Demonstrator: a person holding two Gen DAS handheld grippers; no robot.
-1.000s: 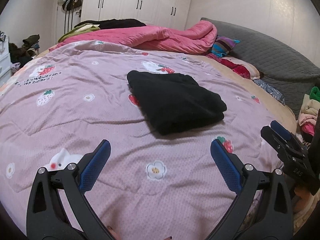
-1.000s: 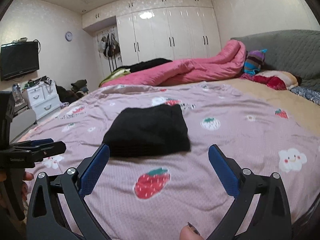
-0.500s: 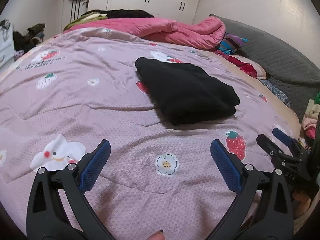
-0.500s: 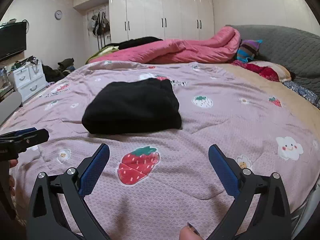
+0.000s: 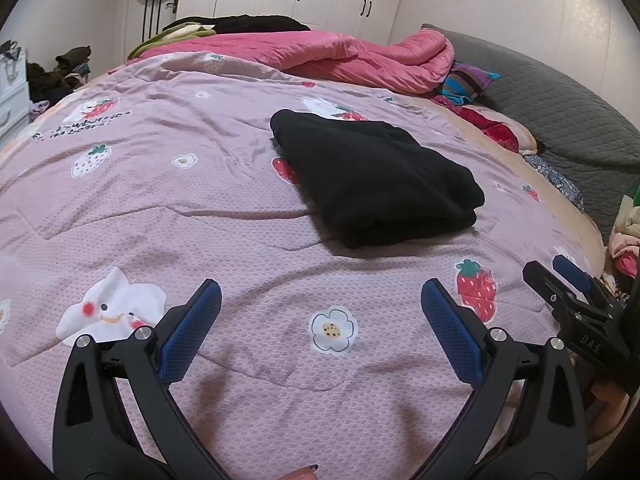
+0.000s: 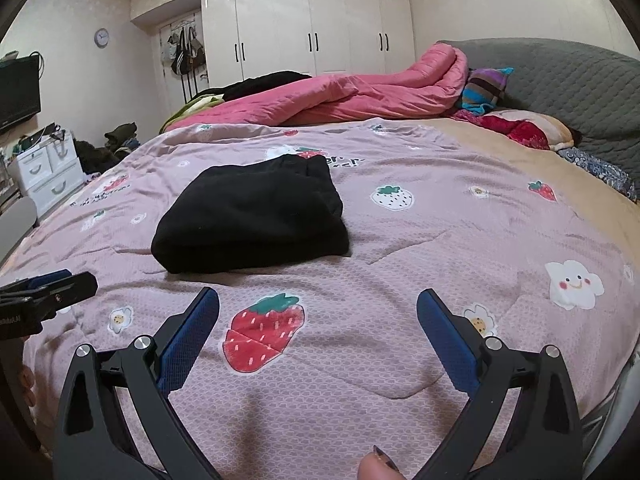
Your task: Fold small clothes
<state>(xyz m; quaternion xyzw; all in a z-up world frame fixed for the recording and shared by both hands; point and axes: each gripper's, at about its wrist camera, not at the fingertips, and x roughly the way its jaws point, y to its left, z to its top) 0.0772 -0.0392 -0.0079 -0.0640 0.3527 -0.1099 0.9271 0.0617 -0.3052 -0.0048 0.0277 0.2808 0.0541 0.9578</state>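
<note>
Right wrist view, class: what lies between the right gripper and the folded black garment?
Only pink quilt, printed with a strawberry; no object lies between the right gripper and the black garment.

Folded black garment [image 5: 372,178] lies on the pink bedspread [image 5: 160,200] — left gripper [image 5: 320,308] spread wide, empty.

light: warm indoor, even | glare: wardrobe doors [image 6: 320,28] | edges: fisheye-bent, dark corners | focus: sharp

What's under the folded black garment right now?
The black garment lies on the pink printed quilt. A strawberry print pokes out at its left edge; the remainder of that print, and anything else beneath, is covered.
</note>
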